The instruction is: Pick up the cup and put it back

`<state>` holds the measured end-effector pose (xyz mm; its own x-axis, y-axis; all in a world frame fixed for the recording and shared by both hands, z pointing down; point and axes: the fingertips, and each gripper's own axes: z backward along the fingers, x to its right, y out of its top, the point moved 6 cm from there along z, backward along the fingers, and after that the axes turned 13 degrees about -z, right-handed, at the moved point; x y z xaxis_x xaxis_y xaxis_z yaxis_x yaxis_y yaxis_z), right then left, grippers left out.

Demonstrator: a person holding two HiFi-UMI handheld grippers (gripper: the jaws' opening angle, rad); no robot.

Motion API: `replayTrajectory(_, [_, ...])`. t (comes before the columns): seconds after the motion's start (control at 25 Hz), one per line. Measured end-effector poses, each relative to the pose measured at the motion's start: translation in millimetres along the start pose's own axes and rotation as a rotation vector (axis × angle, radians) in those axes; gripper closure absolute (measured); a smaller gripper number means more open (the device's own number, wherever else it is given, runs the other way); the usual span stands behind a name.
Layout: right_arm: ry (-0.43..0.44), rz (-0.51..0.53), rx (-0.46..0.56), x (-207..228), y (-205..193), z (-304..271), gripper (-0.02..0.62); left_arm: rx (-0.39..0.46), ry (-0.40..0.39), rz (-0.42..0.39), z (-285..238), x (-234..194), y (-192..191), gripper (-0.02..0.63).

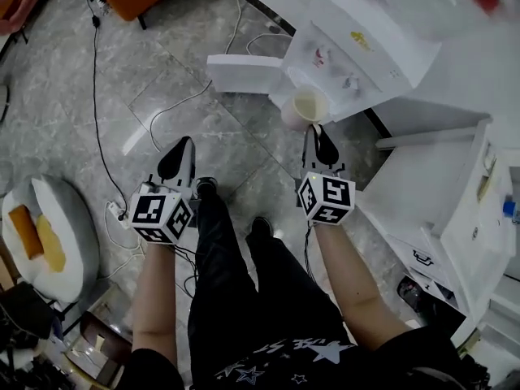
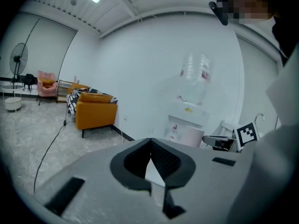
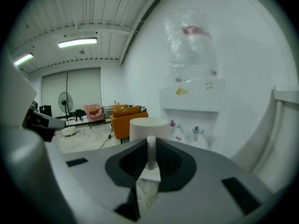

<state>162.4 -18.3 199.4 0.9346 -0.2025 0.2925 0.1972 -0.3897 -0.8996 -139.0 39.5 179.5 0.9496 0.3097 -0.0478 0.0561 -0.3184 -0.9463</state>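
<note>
A white cup [image 1: 305,107] hangs in the air in front of the water dispenser [image 1: 357,51]. My right gripper [image 1: 320,141] is shut on its handle. In the right gripper view the cup [image 3: 147,129] stands just past the jaws, its thin handle [image 3: 151,152] pinched between the dark pads. My left gripper [image 1: 180,159] is held up over the floor to the left, apart from the cup. Its jaws [image 2: 150,158] meet at the tips with nothing between them. From the left gripper view the cup [image 2: 192,136] shows beside the dispenser [image 2: 189,120].
A white cabinet [image 1: 455,210] stands at the right, a white box [image 1: 242,73] lies by the dispenser's foot. Cables [image 1: 97,96] run over the marble floor. An orange sofa [image 2: 93,110] is at the far wall. A round grey stool [image 1: 53,238] sits at the left.
</note>
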Motion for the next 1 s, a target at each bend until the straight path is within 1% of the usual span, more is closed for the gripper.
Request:
replayTrajectory(0.08, [0.0, -0.014, 0.002, 2, 21, 29, 0.549, -0.007, 0.013, 0.022, 19, 15, 12, 0.597])
replayTrajectory(0.28, [-0.001, -0.032, 0.006, -1, 54, 85, 0.549, -0.023, 0.021, 0.029, 62, 43, 42, 0.597])
replayTrajectory(0.36, [-0.005, -0.037, 0.01, 0, 65, 101, 0.549, -0.02, 0.012, 0.018, 70, 53, 55, 0.597])
replayTrajectory(0.48, [0.005, -0.011, 0.02, 0, 78, 117, 0.549, -0.003, -0.004, -0.014, 75, 63, 74, 0.597])
replayTrajectory(0.6, [0.008, 0.007, 0.017, 1, 81, 128, 0.549, 0.014, -0.004, -0.012, 78, 69, 83, 0.597])
replayTrajectory(0.72, [-0.002, 0.004, 0.015, 0, 81, 134, 0.549, 0.023, 0.0, 0.0, 80, 70, 87, 0.597])
replayTrajectory(0.8, [-0.002, 0.001, 0.016, -2, 79, 135, 0.549, 0.022, 0.001, -0.013, 82, 70, 89, 0.597])
replayTrajectory(0.92, [0.001, 0.003, 0.002, -3, 70, 129, 0.549, 0.013, 0.004, -0.04, 83, 65, 88, 0.597])
replayTrajectory(1.0, [0.003, 0.016, -0.02, -2, 58, 122, 0.549, 0.001, 0.006, -0.027, 82, 60, 80, 0.597])
